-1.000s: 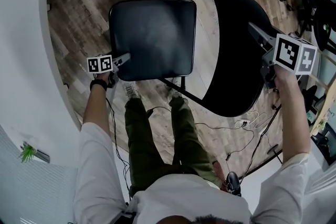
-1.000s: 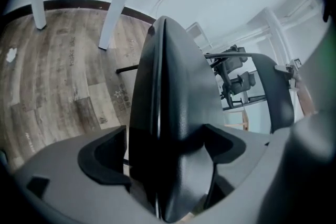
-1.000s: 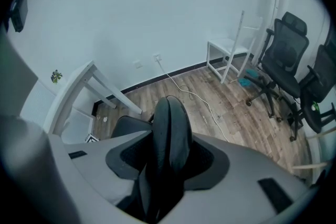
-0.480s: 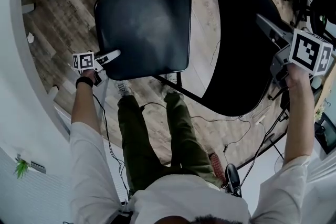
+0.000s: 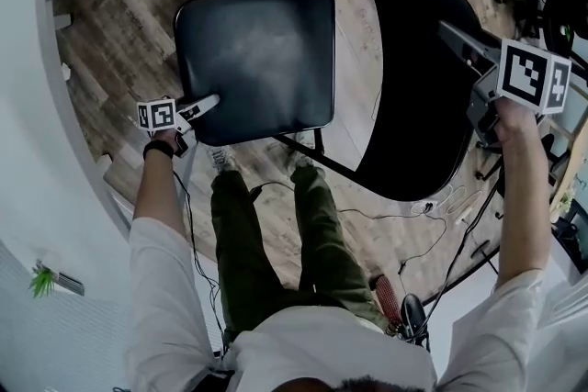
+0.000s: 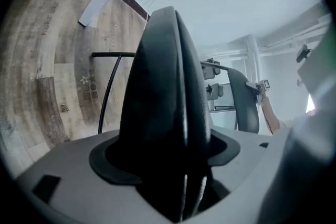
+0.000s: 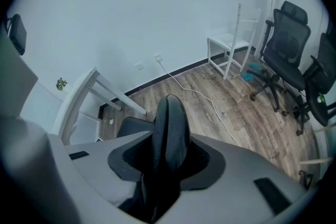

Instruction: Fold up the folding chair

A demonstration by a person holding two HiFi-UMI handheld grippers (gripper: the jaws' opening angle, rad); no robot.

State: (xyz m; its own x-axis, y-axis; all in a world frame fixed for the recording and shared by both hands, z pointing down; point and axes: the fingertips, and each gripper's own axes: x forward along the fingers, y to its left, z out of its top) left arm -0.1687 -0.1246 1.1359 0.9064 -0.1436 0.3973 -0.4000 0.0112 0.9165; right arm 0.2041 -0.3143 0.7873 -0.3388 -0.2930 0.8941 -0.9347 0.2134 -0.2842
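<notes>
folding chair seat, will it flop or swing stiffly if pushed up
The seat looks like a rigid padded panel on thin metal tubes, so it likely pivots rather than flops. Its glossy cover may be slippery. The large backrest could make it tip.

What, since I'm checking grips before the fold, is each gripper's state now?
Left gripper: jaws just closing, clamped on the seat edge.
Right gripper: jaws just closing, clamped on the backrest edge.

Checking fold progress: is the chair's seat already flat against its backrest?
No, in the head view the seat lies spread out beside the backrest, with wood floor showing between them.
</notes>
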